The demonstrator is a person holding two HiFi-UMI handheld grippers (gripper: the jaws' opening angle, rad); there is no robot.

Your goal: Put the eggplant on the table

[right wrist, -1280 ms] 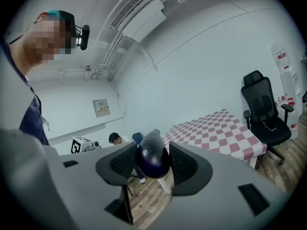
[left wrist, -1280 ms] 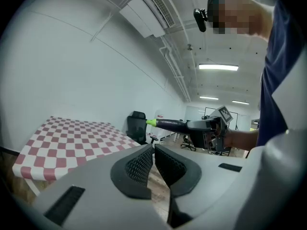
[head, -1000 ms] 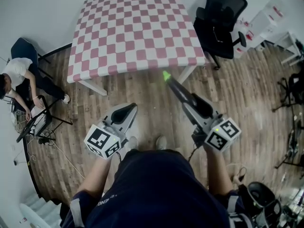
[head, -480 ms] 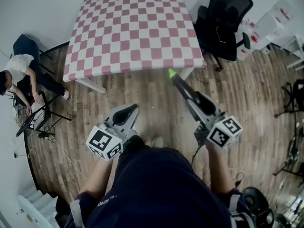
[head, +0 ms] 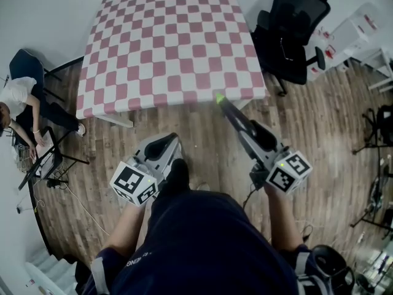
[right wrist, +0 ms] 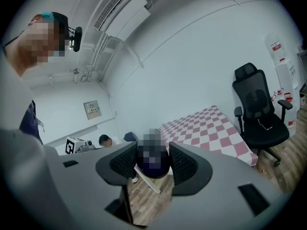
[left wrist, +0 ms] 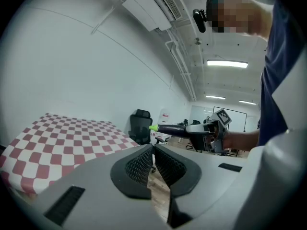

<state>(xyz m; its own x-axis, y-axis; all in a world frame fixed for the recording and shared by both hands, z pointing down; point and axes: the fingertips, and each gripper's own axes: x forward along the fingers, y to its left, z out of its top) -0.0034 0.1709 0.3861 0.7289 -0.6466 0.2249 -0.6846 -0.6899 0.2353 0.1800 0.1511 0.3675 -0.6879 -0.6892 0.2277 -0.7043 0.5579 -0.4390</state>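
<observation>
The eggplant [head: 233, 117] is long and dark purple with a green tip, and my right gripper [head: 249, 134] is shut on its thick end. Its tip reaches the near edge of the pink-and-white checkered table [head: 166, 42]. In the right gripper view the eggplant [right wrist: 153, 172] fills the gap between the pads, partly under a mosaic patch. My left gripper [head: 164, 142] hangs to the left, short of the table, shut with nothing in it [left wrist: 153, 150]. The left gripper view shows the eggplant [left wrist: 169, 128] sticking out level from the right gripper [left wrist: 205, 131].
A black office chair [head: 288, 29] stands by the table's right side. A person [head: 18, 100] sits at the left by a stand. White boxes [head: 353, 23] stand at the far right. Wooden floor [head: 202, 146] lies between me and the table.
The table has come nearer in the head view. Both grippers moved forward, and the eggplant's green tip went from over the floor to the table's near edge.
</observation>
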